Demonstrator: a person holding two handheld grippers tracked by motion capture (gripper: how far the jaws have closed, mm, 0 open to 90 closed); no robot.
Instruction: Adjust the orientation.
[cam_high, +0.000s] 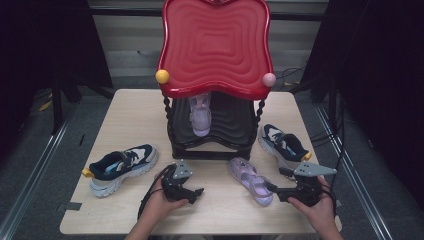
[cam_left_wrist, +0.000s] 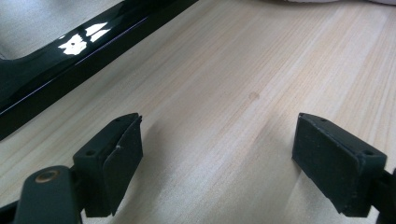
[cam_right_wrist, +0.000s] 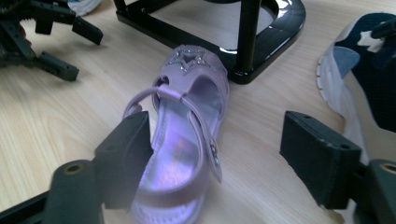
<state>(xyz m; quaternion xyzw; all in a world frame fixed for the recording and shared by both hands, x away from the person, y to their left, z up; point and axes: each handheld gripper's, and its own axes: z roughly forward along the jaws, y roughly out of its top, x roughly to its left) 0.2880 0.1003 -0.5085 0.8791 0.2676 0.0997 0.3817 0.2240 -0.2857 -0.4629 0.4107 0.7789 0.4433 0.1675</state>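
Note:
A lilac sandal (cam_high: 249, 179) with a glittery star on its toe lies on the wooden table (cam_high: 130, 115) in front of the stand. My right gripper (cam_high: 272, 190) points left at its heel end. In the right gripper view the sandal (cam_right_wrist: 187, 126) lies between the spread jaws of this gripper (cam_right_wrist: 217, 140); the left jaw stands beside the heel and the right jaw is well off it, so it is open. A second lilac sandal (cam_high: 200, 116) sits on the stand's lower shelf. My left gripper (cam_high: 197, 192) rests open over bare wood (cam_left_wrist: 219, 126).
A tall stand with a red wavy top (cam_high: 216, 45) and a glossy black base (cam_high: 210, 147) occupies the table's middle back. One navy and white sneaker (cam_high: 122, 167) lies at the left, another (cam_high: 285, 145) at the right, close to the right gripper (cam_right_wrist: 364, 79).

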